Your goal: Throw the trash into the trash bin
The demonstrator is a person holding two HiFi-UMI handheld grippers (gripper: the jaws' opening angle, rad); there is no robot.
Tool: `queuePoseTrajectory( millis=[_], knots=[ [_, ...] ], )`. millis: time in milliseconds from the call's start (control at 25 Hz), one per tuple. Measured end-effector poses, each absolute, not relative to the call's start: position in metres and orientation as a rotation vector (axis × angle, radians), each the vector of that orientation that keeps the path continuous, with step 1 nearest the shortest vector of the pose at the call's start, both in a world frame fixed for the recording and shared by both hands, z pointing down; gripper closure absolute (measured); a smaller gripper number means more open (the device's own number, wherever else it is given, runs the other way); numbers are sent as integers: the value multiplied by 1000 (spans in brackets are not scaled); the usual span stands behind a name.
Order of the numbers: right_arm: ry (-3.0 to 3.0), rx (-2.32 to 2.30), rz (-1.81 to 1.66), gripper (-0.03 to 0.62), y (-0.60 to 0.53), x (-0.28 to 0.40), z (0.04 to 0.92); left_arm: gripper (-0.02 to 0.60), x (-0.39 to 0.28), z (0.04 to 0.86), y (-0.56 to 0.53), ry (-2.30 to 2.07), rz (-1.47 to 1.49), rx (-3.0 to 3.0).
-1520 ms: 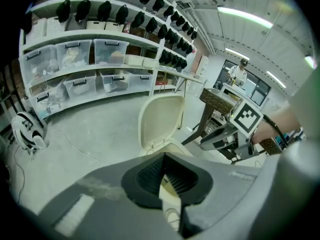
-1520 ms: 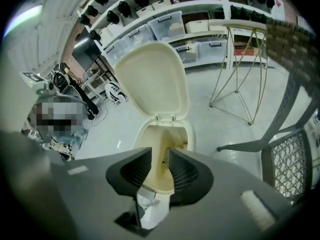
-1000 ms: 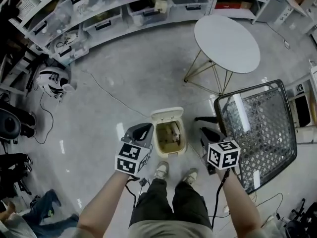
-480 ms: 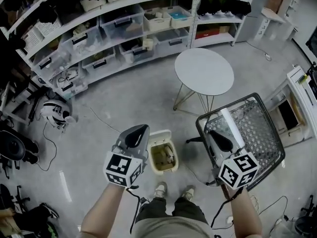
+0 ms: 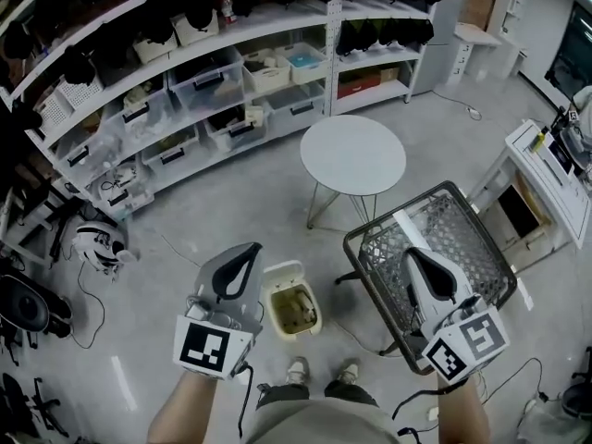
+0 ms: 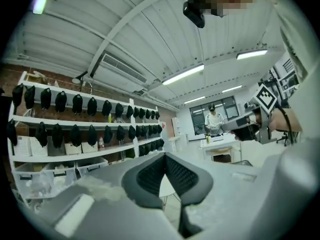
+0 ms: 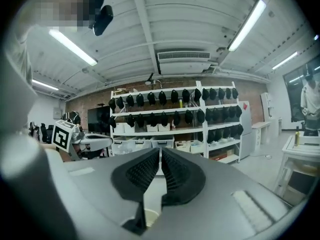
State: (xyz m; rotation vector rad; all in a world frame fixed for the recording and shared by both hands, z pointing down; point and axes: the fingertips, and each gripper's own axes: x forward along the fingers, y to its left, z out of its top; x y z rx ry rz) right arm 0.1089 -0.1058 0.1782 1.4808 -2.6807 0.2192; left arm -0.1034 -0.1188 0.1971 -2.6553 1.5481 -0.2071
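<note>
Cream trash bin (image 5: 318, 318), lid (image 5: 282, 273) flipped up, trash (image 5: 294, 311) inside; left gripper (image 5: 247, 250), right gripper (image 5: 413, 253) fingers together, empty.

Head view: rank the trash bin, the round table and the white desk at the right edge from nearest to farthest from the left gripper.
1. Trash bin: on the floor, just right of the left gripper.
2. Round table: farther up and to the right, before the shelves.
3. White desk: at the far right edge.
</note>
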Motion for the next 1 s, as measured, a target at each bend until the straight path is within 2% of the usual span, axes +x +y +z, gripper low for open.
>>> queuePoseTrajectory(
  millis=[480,1000],
  knots=[
    [-2718,1580,0,591,-51,144,114,580,-66,160,-84,1451,-143,-2666],
    [-2698,1533,-118,591,-43,146,117,578,-51,158,-79,1466,-129,-2683]
  ],
)
